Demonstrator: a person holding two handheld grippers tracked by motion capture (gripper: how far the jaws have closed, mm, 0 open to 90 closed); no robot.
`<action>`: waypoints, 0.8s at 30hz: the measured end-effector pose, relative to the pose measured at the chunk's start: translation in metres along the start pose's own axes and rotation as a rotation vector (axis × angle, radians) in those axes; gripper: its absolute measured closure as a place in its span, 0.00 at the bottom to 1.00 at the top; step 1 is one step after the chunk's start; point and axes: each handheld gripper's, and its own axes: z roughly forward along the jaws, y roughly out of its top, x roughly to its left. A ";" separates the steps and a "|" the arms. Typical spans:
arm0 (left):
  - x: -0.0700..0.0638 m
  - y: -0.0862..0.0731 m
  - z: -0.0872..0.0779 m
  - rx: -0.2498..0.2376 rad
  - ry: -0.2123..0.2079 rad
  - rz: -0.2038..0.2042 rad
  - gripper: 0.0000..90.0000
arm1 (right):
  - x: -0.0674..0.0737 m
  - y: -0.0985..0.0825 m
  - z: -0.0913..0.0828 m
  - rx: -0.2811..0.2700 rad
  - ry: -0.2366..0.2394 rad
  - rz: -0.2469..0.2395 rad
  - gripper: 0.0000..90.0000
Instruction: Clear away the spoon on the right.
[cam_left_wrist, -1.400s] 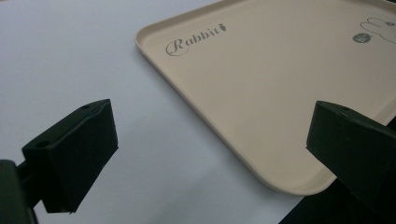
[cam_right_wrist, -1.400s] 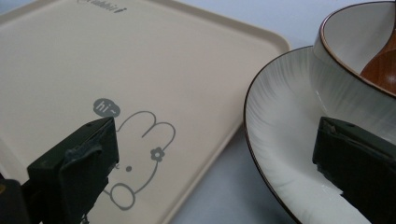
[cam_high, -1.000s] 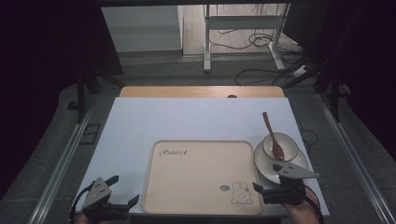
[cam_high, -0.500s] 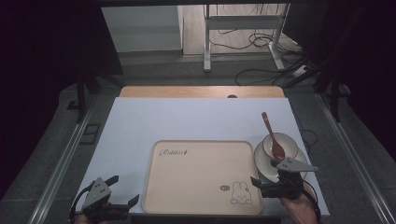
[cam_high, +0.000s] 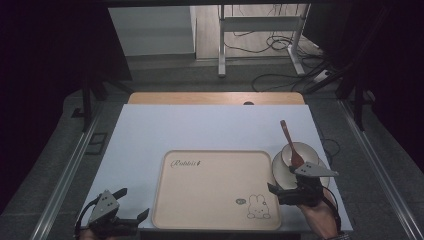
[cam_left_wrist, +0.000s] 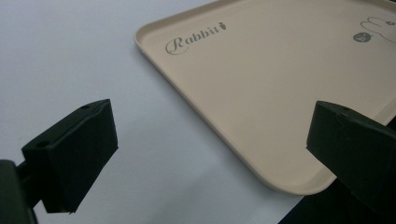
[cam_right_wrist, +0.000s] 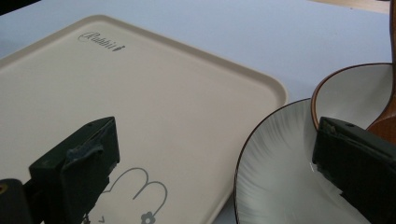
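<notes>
White tabletop (cam_high: 165, 130), dark room. Right gripper (cam_high: 292, 192), jaws spread, closing on near rim of plate (cam_high: 281, 175) carrying bowl (cam_high: 300, 152) and wooden spoon (cam_high: 291, 143), right of rabbit tray (cam_high: 210, 190). Left gripper (cam_high: 117, 220) idle near-left, jaws spread.

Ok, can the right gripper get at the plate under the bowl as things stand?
Probably yes. The right gripper is open beside the plate, whose near rim lies bare between its jaws. The bowl with the wooden spoon sits farther back on the plate, leaving that rim free.
</notes>
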 end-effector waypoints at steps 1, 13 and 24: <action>0.000 0.000 0.000 0.000 -0.001 0.000 0.02 | 0.000 0.001 0.001 0.002 -0.003 0.001 0.01; 0.000 0.000 0.000 0.003 -0.003 0.002 0.02 | -0.004 0.010 0.007 0.017 -0.039 0.004 0.01; 0.000 0.000 0.000 0.004 -0.003 0.002 0.02 | -0.009 0.021 0.016 0.047 -0.082 0.031 0.00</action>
